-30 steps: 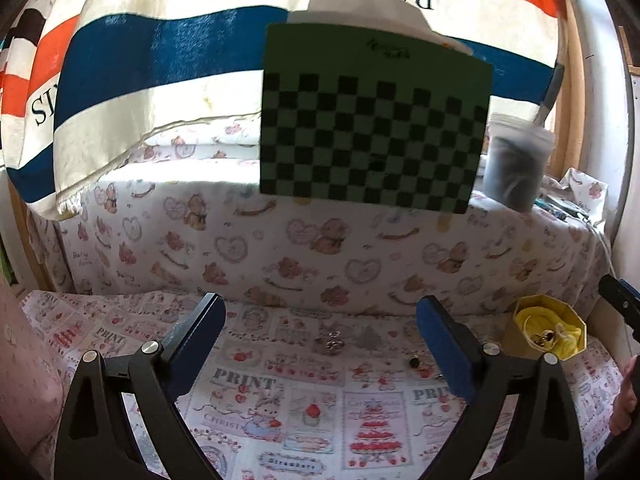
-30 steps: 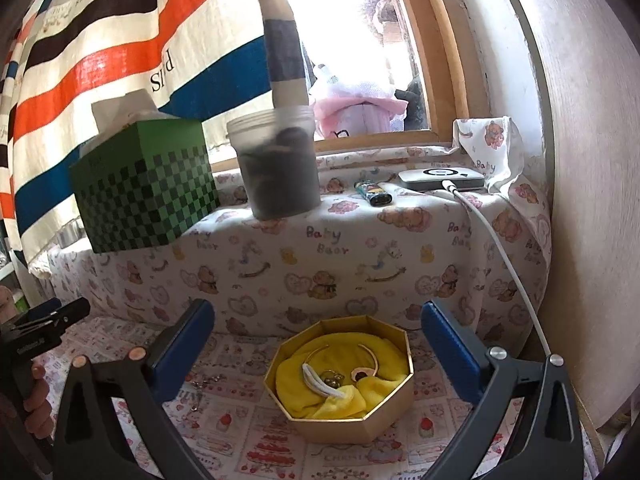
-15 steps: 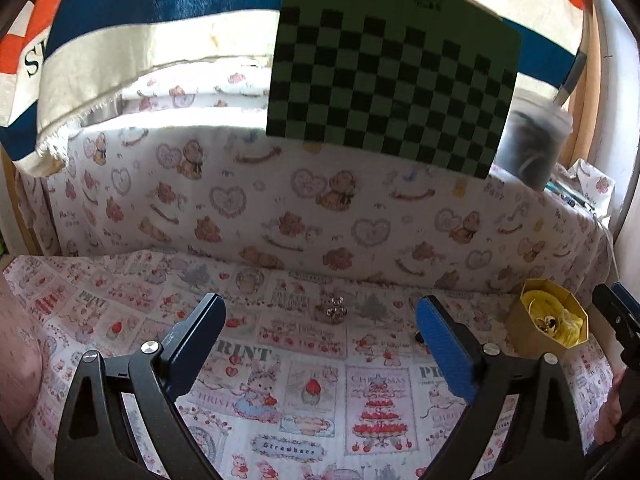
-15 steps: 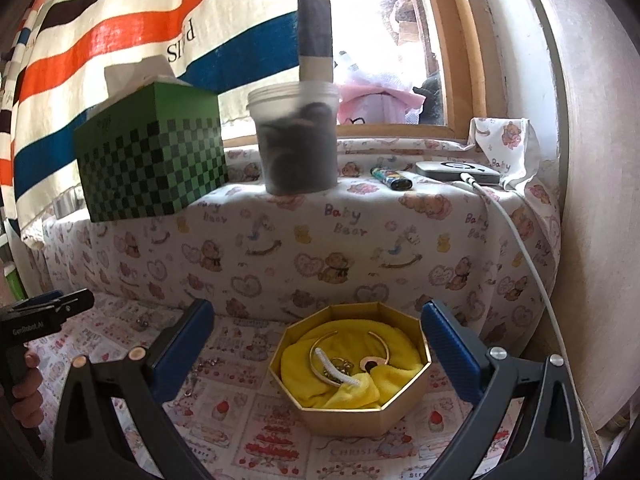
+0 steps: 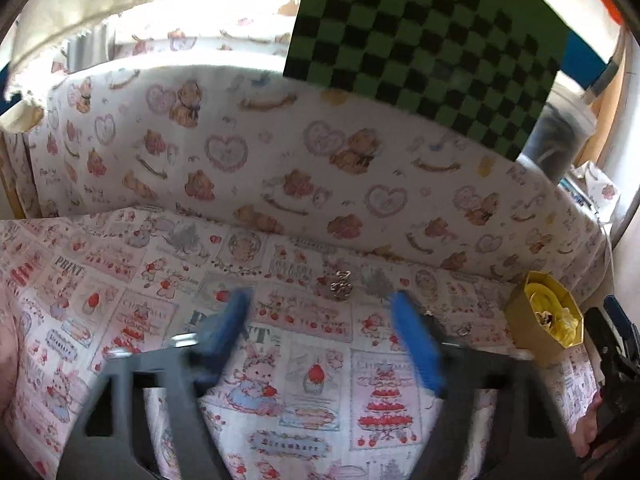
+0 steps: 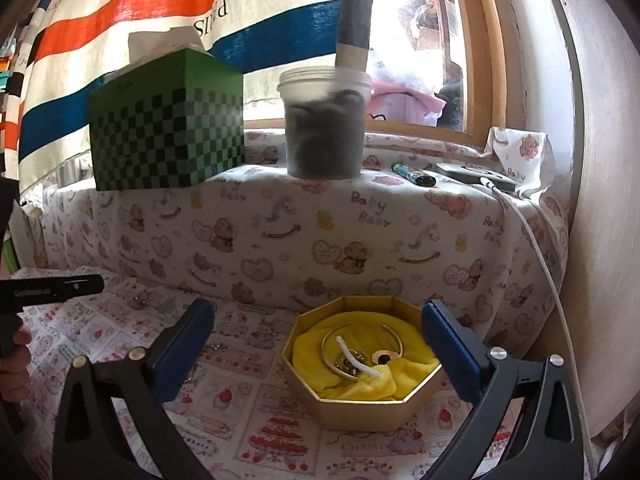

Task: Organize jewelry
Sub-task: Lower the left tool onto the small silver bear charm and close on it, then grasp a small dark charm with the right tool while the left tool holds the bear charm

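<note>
A: Biggest first. Printed cloth (image 5: 304,360) covers the counter, and a bear-print cloth (image 6: 280,232) drapes the raised ledge behind it. Striped fabric (image 6: 120,40) hangs at the back.

B: On the ledge?

A: Green checkered box (image 6: 166,136), then a translucent tub (image 6: 324,124) of dark stuff to its right, near the window. A lighter (image 6: 412,172) lies further right.

B: Jewelry?

A: Gold octagonal box (image 6: 360,408) on the counter with a yellow cloth (image 6: 360,384) inside. A gold bangle (image 6: 360,330) and smaller pieces I can't make out lie on that cloth. Loose silver charm (image 5: 341,286) lies on the printed cloth, well left of the box, close to the ledge.

B: Grippers?

A: Left gripper (image 5: 320,320) is blurred, jaws apart with nothing between them, the charm just beyond the tips. Right gripper (image 6: 316,328) has jaws spread wide, empty, the box sitting ahead between the blue pads (image 6: 448,352).

B: Touching the box?

A: Can't tell from this angle.
</note>
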### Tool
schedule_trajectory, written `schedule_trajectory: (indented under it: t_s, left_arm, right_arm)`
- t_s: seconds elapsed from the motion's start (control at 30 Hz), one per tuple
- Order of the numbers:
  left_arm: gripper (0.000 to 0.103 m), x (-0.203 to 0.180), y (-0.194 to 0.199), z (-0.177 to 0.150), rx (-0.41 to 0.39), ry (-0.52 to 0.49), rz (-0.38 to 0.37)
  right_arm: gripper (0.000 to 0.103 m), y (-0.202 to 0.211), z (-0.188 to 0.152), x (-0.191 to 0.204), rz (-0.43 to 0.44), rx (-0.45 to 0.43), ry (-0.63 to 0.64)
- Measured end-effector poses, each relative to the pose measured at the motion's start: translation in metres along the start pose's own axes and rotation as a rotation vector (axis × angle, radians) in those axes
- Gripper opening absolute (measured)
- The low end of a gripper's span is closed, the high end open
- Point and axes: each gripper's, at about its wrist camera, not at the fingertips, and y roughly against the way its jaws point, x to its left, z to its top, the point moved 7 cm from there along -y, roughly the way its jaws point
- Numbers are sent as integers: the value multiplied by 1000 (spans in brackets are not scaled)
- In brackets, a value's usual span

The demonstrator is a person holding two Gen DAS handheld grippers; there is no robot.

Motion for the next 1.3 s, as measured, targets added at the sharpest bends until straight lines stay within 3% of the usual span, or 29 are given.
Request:
schedule_trajectory:
  t_s: [0.03, 0.13, 0.23, 0.4, 0.5, 0.67, 0.73, 0.87, 1.07, 1.17, 1.3]
  left_arm:
    - [33, 0, -3, 1, 28, -4, 8]
    - [21, -9, -13, 7, 95, -37, -23]
    - [21, -16, -24, 17, 128, -78, 23]
    - [21, -11, -60, 21, 269, 1, 11]
    - [21, -14, -72, 18, 317, 35, -59]
    - [22, -15, -85, 14, 318, 41, -43]
    - [13, -17, -84, 14, 314, 27, -50]
    - [13, -17, -70, 15, 285, 2, -22]
    - [13, -28, -8, 6, 144, -110, -37]
    - [13, -32, 16, -1, 46, -115, -74]
    - [13, -34, 26, -2, 8, -155, -68]
  right_arm:
    - [103, -1, 0, 0, 0, 4, -7]
    - [103, -3, -1, -1, 4, 11, -17]
    - [103, -2, -1, 0, 0, 10, -16]
    - [103, 1, 0, 0, -11, -4, -13]
    - [103, 0, 0, -2, -34, 6, -19]
    - [103, -4, -1, -7, -29, 25, -42]
    - [103, -4, -1, -9, -30, 28, -51]
    - [103, -5, -2, -10, -29, 34, -57]
    - [103, -3, -1, -5, -19, 33, -35]
    - [103, -4, -1, 6, 25, 85, 19]
    - [88, 13, 16, 20, 148, 68, -3]
